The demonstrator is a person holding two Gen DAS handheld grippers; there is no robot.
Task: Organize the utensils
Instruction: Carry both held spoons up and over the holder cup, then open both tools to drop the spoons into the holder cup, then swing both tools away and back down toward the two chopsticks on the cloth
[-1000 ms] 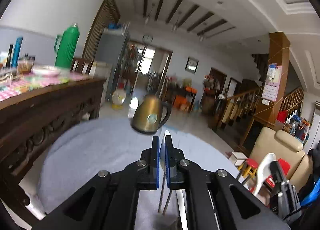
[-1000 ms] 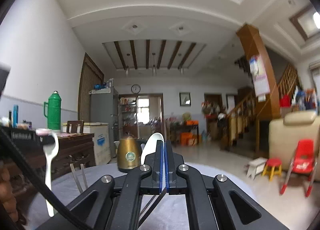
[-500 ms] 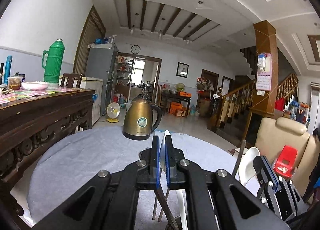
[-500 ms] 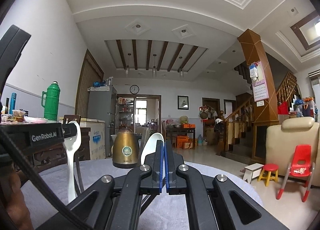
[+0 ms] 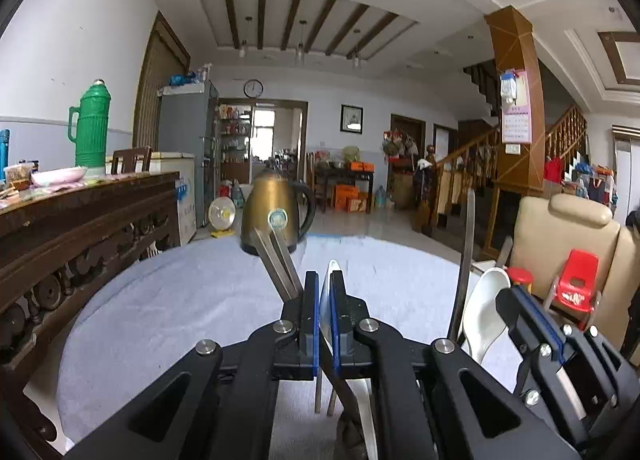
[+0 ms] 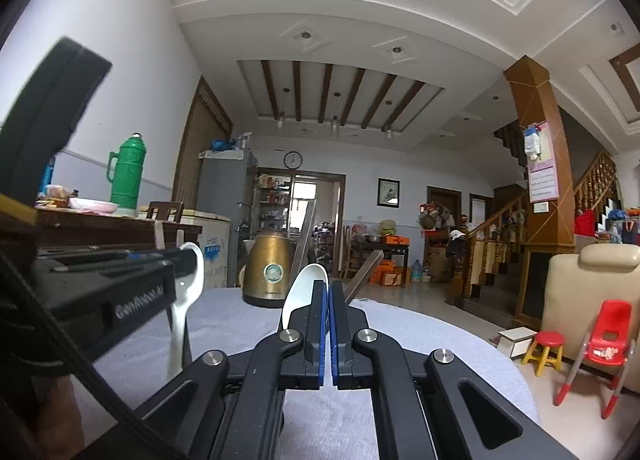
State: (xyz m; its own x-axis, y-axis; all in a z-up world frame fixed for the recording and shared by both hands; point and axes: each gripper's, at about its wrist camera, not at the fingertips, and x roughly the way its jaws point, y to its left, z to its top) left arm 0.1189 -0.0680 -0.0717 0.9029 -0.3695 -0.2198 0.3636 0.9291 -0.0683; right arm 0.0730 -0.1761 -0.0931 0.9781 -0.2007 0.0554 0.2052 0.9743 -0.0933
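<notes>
Grey-clothed round counter (image 5: 168, 300), brass kettle (image 5: 276, 216) at far edge. Left tool (image 5: 325, 288) clamped on white spoon (image 6: 186, 300) plus metal chopsticks (image 5: 278, 260); right tool (image 6: 329, 296) likewise clamped on second spoon (image 6: 302, 288), both above counter.

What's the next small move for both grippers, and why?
Probably lower both toward the grey tablecloth: left gripper and right gripper are each shut on a white spoon plus metal chopsticks, apparently clear of the cloth; no holder in view.

only the kettle (image 5: 276, 212) blocks the far edge of the table (image 5: 160, 300)
</notes>
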